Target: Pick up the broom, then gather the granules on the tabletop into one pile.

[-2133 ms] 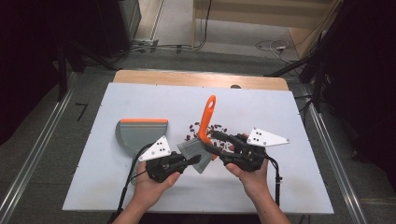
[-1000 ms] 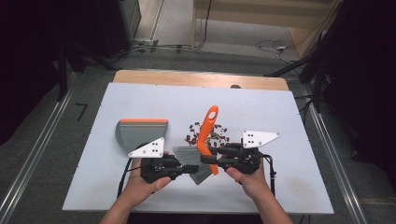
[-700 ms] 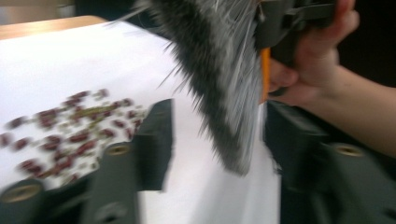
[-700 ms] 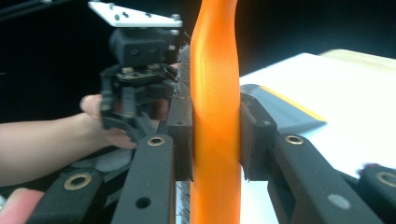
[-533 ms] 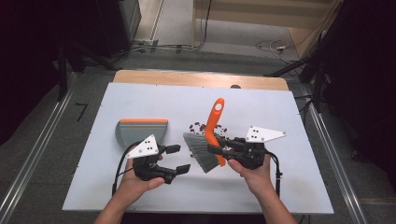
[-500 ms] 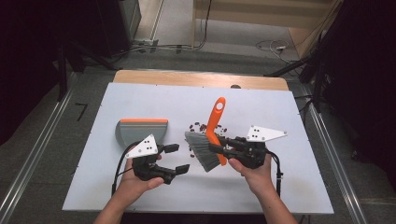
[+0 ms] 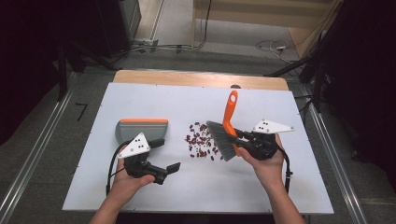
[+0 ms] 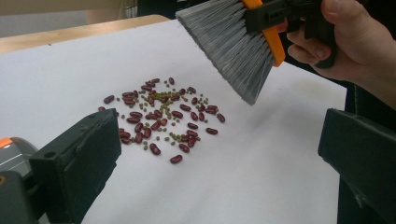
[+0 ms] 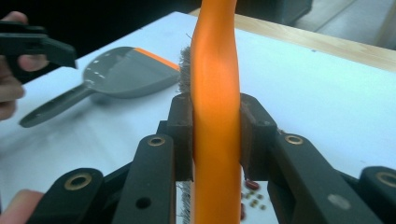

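Note:
A hand brush with an orange handle point(image 7: 229, 108) and grey bristles point(image 7: 220, 140) hangs just right of a scatter of red and green beans point(image 7: 201, 140) on the white tabletop point(image 7: 289, 186). My right gripper point(image 7: 243, 139) is shut on the handle point(image 9: 215, 93), its pads pressing both sides. The bristles point(image 8: 229, 42) hover above the beans point(image 8: 161, 116). My left gripper point(image 7: 166, 155) is left of the beans; its jaws have just been opening and stand wide with nothing between them point(image 8: 217, 168). A grey dustpan point(image 7: 140, 128) with an orange lip lies flat behind the left gripper.
A wooden strip point(image 7: 196, 78) runs along the table's far edge. Metal rails point(image 7: 32, 158) flank both sides on the floor. The dustpan point(image 9: 121, 72) has its handle pointing toward the person's left hand point(image 9: 9, 88). Bare tabletop lies in front of the beans.
My left gripper has opened, let go of the brush and drawn away to the left. The right gripper has carried the brush rightward, to the right side of the beans.

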Motion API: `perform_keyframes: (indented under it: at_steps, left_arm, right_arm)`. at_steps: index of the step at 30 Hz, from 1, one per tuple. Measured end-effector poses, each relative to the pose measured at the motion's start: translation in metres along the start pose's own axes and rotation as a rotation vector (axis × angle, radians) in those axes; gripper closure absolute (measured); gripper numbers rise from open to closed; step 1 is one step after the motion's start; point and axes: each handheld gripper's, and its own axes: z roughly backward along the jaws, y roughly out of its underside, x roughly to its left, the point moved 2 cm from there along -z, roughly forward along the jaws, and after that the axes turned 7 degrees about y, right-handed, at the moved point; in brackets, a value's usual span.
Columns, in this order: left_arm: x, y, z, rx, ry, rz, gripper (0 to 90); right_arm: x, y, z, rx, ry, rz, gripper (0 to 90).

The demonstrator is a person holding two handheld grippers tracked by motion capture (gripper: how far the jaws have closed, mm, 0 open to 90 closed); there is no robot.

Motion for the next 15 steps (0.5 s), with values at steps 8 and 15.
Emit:
perform_keyframes:
  at_steps: [8, 15]
  left_arm:
    - [0.002, 0.002, 0.005, 0.008, -0.021, -0.003, 0.0]
    - [0.002, 0.001, 0.013, -0.006, -0.040, 0.001, 0.0]
  right_arm:
    - [-0.021, -0.003, 0.005, 0.019, 0.073, -0.022, 68.6]
    - [-0.033, -0.004, 0.004, 0.070, 0.123, -0.021, 68.5]
